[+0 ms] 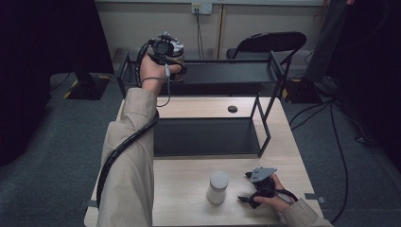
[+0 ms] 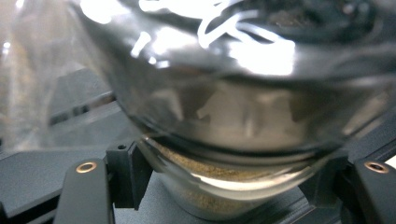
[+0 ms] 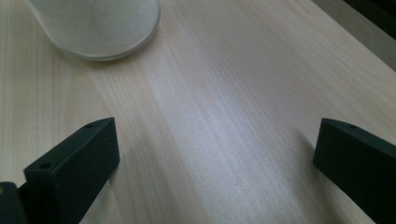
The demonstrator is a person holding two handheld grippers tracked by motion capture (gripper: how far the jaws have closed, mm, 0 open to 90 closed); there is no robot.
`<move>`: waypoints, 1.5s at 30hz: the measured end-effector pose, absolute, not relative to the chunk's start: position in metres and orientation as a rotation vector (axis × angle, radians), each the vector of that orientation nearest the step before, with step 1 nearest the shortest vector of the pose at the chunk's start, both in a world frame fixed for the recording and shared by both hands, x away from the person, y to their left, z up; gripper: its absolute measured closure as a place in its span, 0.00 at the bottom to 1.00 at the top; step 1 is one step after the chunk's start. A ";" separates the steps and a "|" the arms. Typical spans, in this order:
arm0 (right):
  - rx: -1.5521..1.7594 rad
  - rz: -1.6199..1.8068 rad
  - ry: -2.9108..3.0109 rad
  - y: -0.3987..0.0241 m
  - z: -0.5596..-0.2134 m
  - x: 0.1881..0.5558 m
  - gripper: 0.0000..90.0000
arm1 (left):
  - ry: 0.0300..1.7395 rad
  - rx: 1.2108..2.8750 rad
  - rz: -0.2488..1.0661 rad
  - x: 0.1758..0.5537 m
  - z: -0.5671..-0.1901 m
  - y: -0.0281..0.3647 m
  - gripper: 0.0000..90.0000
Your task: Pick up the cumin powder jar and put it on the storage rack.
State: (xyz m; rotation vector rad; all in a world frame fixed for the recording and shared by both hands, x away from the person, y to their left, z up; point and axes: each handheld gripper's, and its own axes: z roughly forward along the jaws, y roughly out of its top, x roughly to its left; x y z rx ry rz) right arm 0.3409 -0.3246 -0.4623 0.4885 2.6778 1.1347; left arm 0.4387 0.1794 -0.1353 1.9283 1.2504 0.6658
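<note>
Now the clear glass jar with brownish powder in its bottom (image 2: 224,186) sits between the jaws of my left gripper (image 1: 165,52), and they are clenched on it; in the left gripper view the two black jaws press on its glass wall from both sides. In the high view this jar (image 1: 176,59) is lifted up over the far end of the counter, above the top level of the black metal shelf rack (image 1: 227,75), near its left corner. I cannot tell if the jar touches the rack. My left hand (image 1: 153,71) is stretched far forward, with a beige sleeve (image 1: 127,156) on the arm and a black spiral cable (image 1: 118,151) that runs along it.

My right gripper (image 1: 257,187) rests low on the light wooden counter (image 1: 189,203), near its close right edge. Its jaws are released and stand wide apart, with nothing between them, only bare wood as the right gripper view shows. Just to the left of this gripper stands a white frosted cylinder-shaped container (image 1: 217,187), upright on the counter; in the right gripper view its round base (image 3: 98,28) is ahead of the jaws, apart from them.

Behind the counter a black folding chair (image 1: 267,45) stands at the wall, and the floor is grey carpet (image 1: 56,137).
</note>
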 end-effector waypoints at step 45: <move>0.488 1.135 2.677 -0.325 -0.462 0.341 0.00 | 1.202 1.849 0.698 0.396 -0.148 0.194 0.01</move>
